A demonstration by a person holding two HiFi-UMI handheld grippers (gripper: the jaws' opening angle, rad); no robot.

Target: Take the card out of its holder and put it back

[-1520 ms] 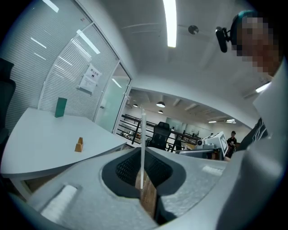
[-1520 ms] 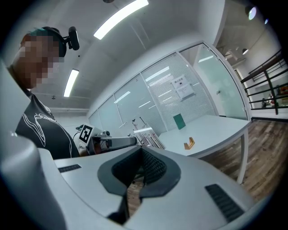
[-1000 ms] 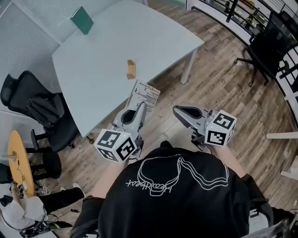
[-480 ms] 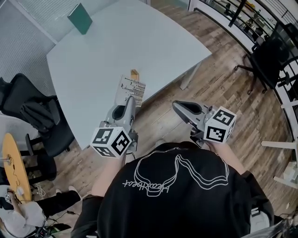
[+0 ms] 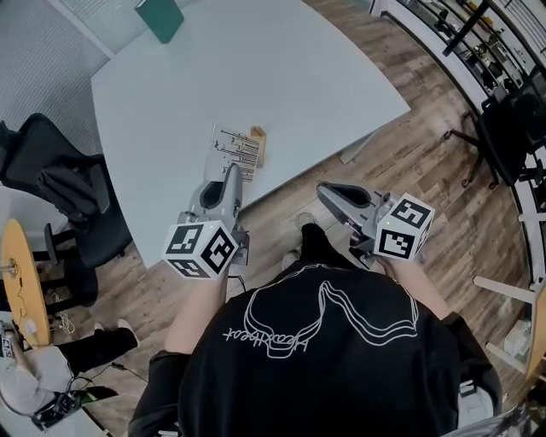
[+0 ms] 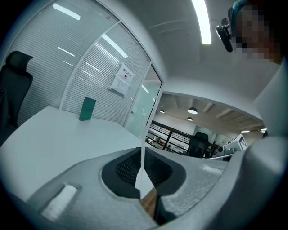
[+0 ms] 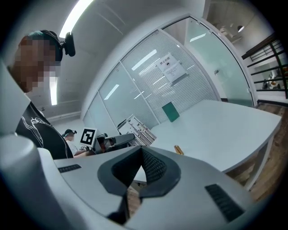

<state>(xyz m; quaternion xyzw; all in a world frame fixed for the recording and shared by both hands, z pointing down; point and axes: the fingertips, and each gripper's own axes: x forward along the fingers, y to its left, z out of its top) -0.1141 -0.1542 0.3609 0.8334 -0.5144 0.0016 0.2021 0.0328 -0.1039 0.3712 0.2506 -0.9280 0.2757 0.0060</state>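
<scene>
The white printed card [image 5: 235, 151] stands upright, pinched at its lower edge by my left gripper [image 5: 230, 173], which is shut on it. It hangs over the near part of the pale table [image 5: 299, 77], just left of the small wooden holder [image 5: 258, 144]; I cannot tell if they touch. In the left gripper view the card [image 6: 143, 143] shows edge-on as a thin white line rising from the closed jaws. My right gripper [image 5: 328, 194] is off the table's front edge over the floor, shut with nothing in it. Its view shows the card [image 7: 138, 128] and holder [image 7: 178, 149].
A green book [image 5: 162, 17] stands at the table's far side. Black office chairs sit at the left [image 5: 51, 183] and at the right [image 5: 512, 119]. A round wooden table [image 5: 24, 282] and a person [image 5: 34, 388] are at the lower left. The floor is wood planks.
My left gripper has carried the card forward from off the table's front edge to over the table, beside the holder. The right gripper has stayed where it was.
</scene>
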